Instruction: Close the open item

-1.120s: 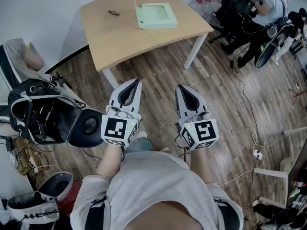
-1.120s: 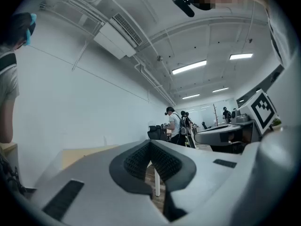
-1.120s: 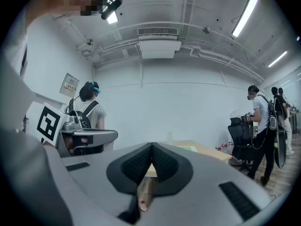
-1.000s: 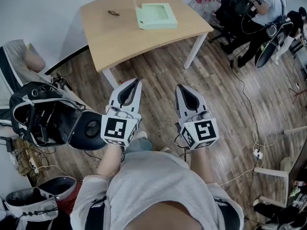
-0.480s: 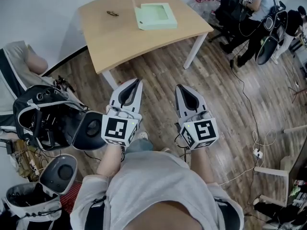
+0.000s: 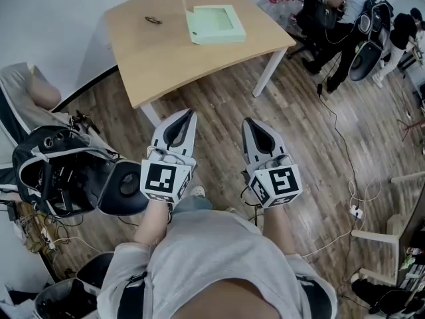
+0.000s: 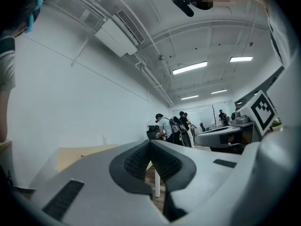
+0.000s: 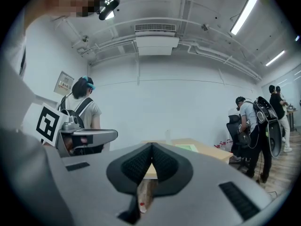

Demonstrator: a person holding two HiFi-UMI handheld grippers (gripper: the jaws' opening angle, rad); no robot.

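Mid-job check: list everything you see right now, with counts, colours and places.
Table: one, light wood, white legs, ahead.
Flat box: one, pale green, on the table's far side.
Small object: one, dark, on the table left of the box.
Backpack: one, black and grey, floor at left.
People: two, top right, beside black chairs.
Plug: one, white, floor at right.
Left gripper: one, grey, fingers together, empty.
Right gripper: one, grey, fingers together, empty.
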